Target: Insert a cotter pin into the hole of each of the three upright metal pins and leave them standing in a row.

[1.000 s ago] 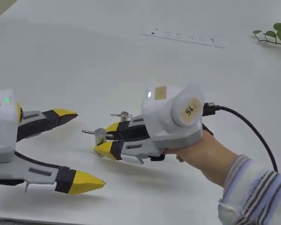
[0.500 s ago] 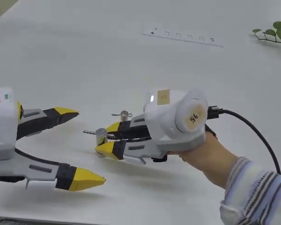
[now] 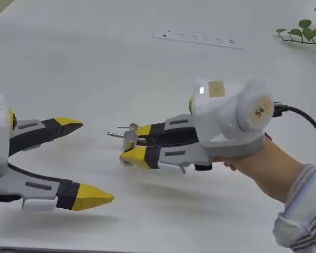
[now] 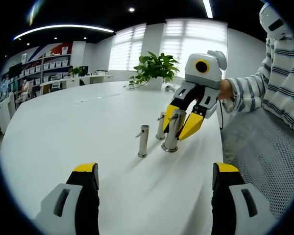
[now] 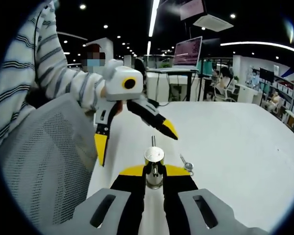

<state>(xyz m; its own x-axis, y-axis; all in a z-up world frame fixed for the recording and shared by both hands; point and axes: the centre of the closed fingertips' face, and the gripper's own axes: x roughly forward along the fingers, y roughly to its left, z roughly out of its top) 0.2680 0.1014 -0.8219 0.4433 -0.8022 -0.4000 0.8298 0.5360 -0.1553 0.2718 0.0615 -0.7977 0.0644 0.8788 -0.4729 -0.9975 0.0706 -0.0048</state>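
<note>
1. While the right claw [image 3: 135,143] lies low over the white tabletop [image 3: 95,68] in the head view, its yellow-tipped jaws are pressed together on an upright metal pin [image 3: 129,138]. A thin cotter pin [image 3: 116,135] sticks out sideways from the top of this pin.
2. Just behind it stands a second metal pin [image 3: 135,127], also with a wire piece across its top.
3. Well apart on the left, the left claw [image 3: 81,159] hovers with its jaws spread wide, pinching nothing.
4. The left gripper view shows three pins standing close together on the tabletop. The front pin [image 4: 143,141] stands clear of the jaws with a wire piece through its head. The other two stand just beside each other, the nearer one caught between the right claw's yellow tips.
5. The right gripper view looks along its own jaws at the round head of the gripped pin. A small metal piece lies just to its right, too small to identify. Beyond it the left claw faces the camera, gaping, held out from a striped sleeve [image 5: 24,63] beside a mesh chair [image 5: 44,147].
6. At the far edge of the tabletop the head view shows a power strip [image 3: 199,40] and a leafy sprig [image 3: 300,31]. The left gripper view shows a potted plant [image 4: 154,68].
</note>
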